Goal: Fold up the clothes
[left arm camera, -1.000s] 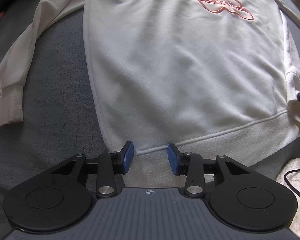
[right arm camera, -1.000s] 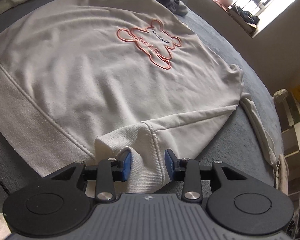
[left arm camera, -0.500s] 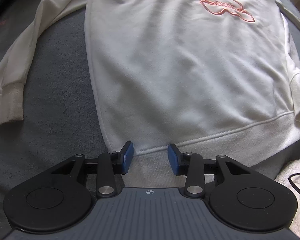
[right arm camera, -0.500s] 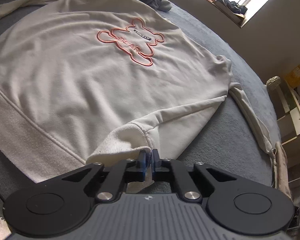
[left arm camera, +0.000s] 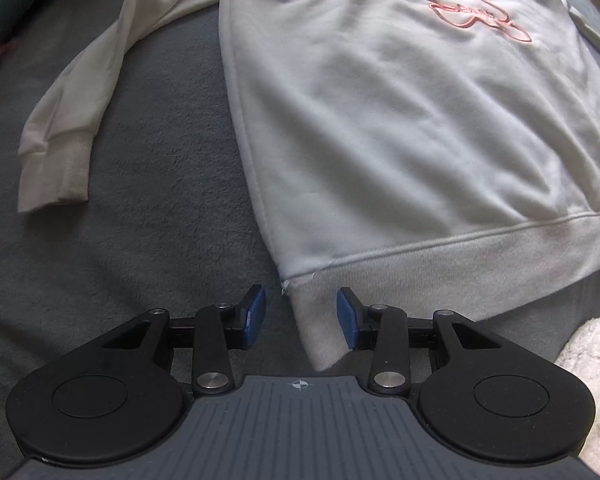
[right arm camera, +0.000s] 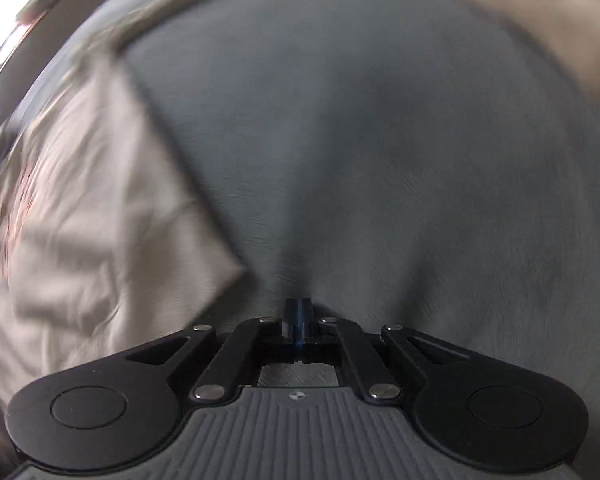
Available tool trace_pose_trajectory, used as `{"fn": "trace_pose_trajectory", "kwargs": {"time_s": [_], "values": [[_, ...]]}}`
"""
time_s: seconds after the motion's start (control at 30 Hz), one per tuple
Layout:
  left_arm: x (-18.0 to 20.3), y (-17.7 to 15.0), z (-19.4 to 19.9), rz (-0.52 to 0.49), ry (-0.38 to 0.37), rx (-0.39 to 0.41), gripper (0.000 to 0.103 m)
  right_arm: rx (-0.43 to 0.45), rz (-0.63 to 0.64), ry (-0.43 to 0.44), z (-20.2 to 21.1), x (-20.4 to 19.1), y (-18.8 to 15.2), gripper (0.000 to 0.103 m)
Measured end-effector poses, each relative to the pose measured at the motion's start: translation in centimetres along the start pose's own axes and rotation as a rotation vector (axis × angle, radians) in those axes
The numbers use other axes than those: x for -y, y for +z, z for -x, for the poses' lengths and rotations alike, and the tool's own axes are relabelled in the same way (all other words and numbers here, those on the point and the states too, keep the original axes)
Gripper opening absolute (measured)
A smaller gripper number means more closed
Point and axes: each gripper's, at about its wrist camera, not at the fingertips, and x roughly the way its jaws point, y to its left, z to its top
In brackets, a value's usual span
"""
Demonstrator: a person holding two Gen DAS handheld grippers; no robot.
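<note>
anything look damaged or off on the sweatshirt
Yes, a small one. On the sweatshirt, the side seam is frayed where it meets the hem band, at the corner just ahead of the open left gripper: loose threads and a small gap show there. Otherwise it lies flat.

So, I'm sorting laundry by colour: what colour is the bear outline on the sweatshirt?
Coral pink bear outline on a white sweatshirt; clearest in the left wrist view.
</note>
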Motion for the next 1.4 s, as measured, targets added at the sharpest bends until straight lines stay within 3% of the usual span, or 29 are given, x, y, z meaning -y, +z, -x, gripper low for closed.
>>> {"fn": "trace_pose_trajectory", "kwargs": {"time_s": [0.07,0.23,0.3,0.37,0.4,0.5,0.6,0.73,0.87,0.97,1.1,1.2,1.37,1.4], "values": [[0.0,-0.5,0.5,0.002,0.002,0.010,0.039,0.013,-0.066,0.045,0.7,1.6,0.3,0.000],[-0.9,-1.7,2.0,0.031,0.004,0.034,0.039,0.036,0.003,0.179,1.6,0.8,2.2,0.005],[-1.6,-1.4,2.5,0.045,-0.001,0.044,0.039,0.031,0.038,0.211,1.0,-0.3,3.3,0.015],[-1.4,-0.7,2.3,0.054,-0.008,0.055,0.039,0.021,0.076,0.221,0.2,-1.7,4.0,0.042],[-1.5,-0.9,2.4,0.051,-0.008,0.056,0.039,0.017,0.094,0.225,-0.2,-2.4,4.4,0.044],[-1.7,-1.4,2.5,0.040,-0.006,0.060,0.039,-0.018,0.118,0.201,-1.6,-3.5,4.9,0.046],[-0.6,-1.1,2.1,-0.023,0.058,0.058,0.039,-0.039,0.095,0.184,-2.6,-3.9,5.2,0.046],[0.0,-0.5,0.9,-0.076,0.088,0.065,0.038,-0.046,0.080,0.175,-2.7,-3.8,5.2,0.046],[0.2,-0.6,1.1,-0.048,0.089,0.046,0.023,-0.049,0.114,0.148,-2.8,-4.4,5.0,0.049],[-0.4,-0.4,0.7,-0.036,0.108,0.056,0.002,-0.047,0.152,0.123,-3.1,-5.3,5.1,0.053],[-1.6,-0.6,1.0,-0.033,0.141,0.086,0.000,-0.036,0.200,0.109,-3.1,-6.0,4.8,0.062],[-3.2,-0.9,2.3,-0.004,0.130,0.105,0.000,-0.031,0.247,0.088,-3.3,-6.9,4.6,0.066],[-5.4,-1.1,3.1,0.057,-0.037,0.078,0.000,-0.022,0.251,0.090,-3.5,-7.0,4.3,0.075],[-5.1,-1.1,3.0,0.047,-0.038,0.075,0.000,-0.020,0.247,0.090,-3.5,-7.0,4.3,0.075]]}}
